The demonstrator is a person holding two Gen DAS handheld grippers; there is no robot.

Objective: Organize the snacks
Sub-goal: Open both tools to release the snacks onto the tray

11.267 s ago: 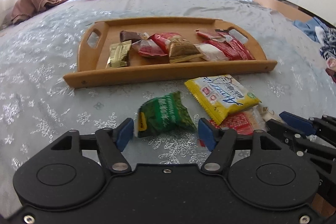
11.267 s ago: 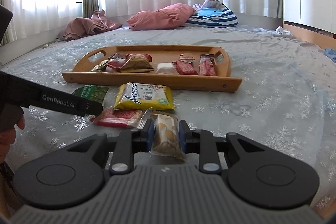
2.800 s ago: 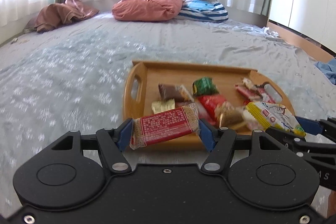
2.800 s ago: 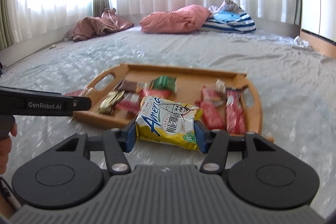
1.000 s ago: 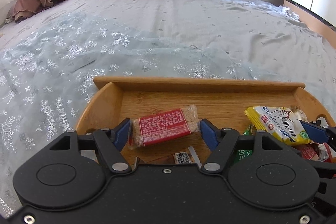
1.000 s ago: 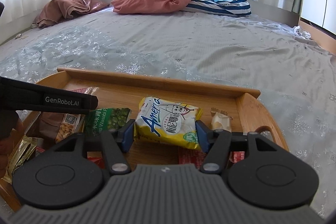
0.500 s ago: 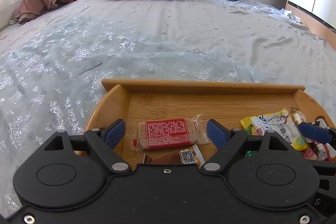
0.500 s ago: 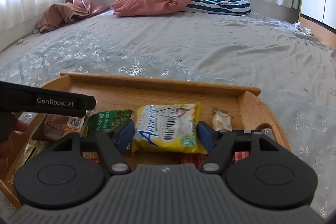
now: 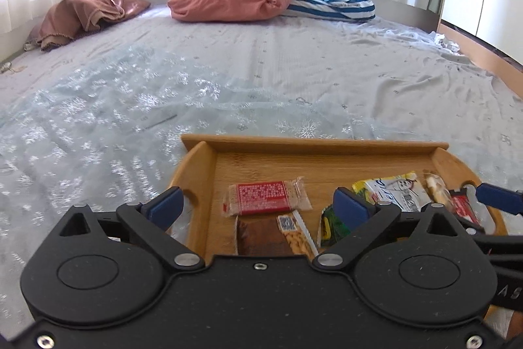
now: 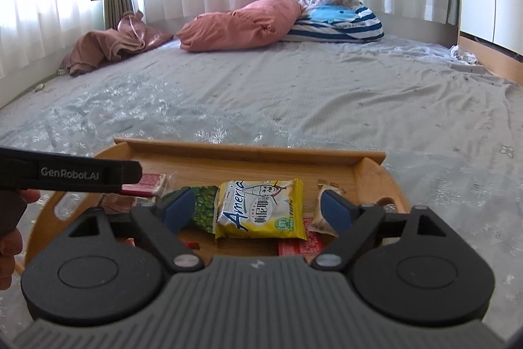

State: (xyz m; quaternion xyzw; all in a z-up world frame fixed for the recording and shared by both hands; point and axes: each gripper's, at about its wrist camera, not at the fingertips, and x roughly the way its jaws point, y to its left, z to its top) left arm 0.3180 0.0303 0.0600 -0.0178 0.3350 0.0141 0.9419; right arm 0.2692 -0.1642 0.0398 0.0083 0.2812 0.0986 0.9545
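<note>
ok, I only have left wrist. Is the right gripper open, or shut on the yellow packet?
Observer: Open. In the right wrist view the right gripper has its fingers spread. The yellow packet lies flat in the tray between them, and neither finger touches it.
Operator: Anything under it? I only see its top.
Observer: Yes, a red packet sticks out from under its near edge.
Operator: And the green packet? My own finger covers it.
Observer: The green packet lies in the tray right against the yellow packet's left side.
</note>
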